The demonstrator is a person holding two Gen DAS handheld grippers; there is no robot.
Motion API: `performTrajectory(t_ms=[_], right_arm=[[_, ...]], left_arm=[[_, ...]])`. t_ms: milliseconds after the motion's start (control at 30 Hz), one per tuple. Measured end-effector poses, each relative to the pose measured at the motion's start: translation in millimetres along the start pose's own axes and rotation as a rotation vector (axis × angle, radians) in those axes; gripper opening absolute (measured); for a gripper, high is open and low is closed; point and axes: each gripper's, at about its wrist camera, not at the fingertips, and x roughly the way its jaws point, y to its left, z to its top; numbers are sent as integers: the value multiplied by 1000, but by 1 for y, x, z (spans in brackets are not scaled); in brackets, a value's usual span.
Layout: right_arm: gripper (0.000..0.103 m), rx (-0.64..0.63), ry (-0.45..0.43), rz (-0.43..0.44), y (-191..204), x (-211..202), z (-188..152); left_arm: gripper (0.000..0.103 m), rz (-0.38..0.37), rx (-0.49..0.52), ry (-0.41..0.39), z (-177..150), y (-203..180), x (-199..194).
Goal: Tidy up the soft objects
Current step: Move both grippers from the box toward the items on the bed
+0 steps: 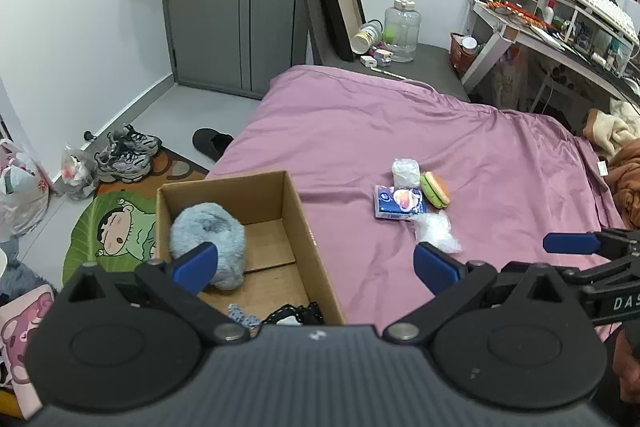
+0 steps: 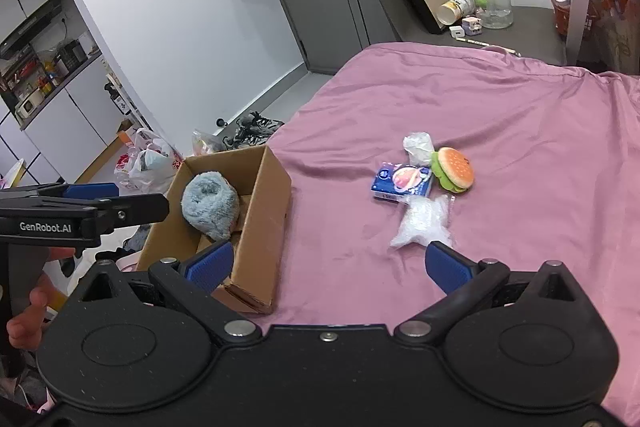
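A cardboard box (image 1: 240, 199) stands open on the left edge of the pink bed (image 1: 400, 115), with a fluffy blue-grey plush (image 1: 208, 239) inside. My left gripper (image 1: 316, 263) hovers open above the box's right wall and holds nothing. Mid-bed lie a blue tissue pack (image 1: 398, 203), a burger plush (image 1: 436, 189), a white crumpled bag (image 1: 406, 171) and a clear plastic bag (image 1: 438, 233). My right gripper (image 2: 328, 263) is open and empty over the sheet between the box (image 2: 264, 227) and the clear bag (image 2: 424, 223). The burger plush (image 2: 454, 169) and tissue pack (image 2: 402, 183) lie beyond it.
Small dark lace and blue fabric pieces (image 1: 296, 313) lie in the box's near end. Shoes (image 1: 128, 151), plastic bags (image 1: 24, 191) and a cartoon rug (image 1: 116, 231) cover the floor to the left. A brown blanket (image 1: 628, 183) sits at the bed's right edge, and a cluttered desk (image 1: 560, 27) stands beyond.
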Motion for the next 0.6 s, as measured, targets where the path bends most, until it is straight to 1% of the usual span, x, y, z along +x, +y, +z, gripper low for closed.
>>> performTrajectory(t_ms=[133,267,433,600], right_arm=[[103,1,3,-7,-10,0,-2],[103,26,3,-43,-24,3,-4],[103,56,-8,-26,-42,5,-5],[103,46,-16,-41,-53,13,-2]], left_arm=[[103,-20,6,7,1,-7,9],[103,-37,23,14,2,-16,19],[103,-51,50,36,4,-24,36],[103,-57,61,48,8,-28,52]])
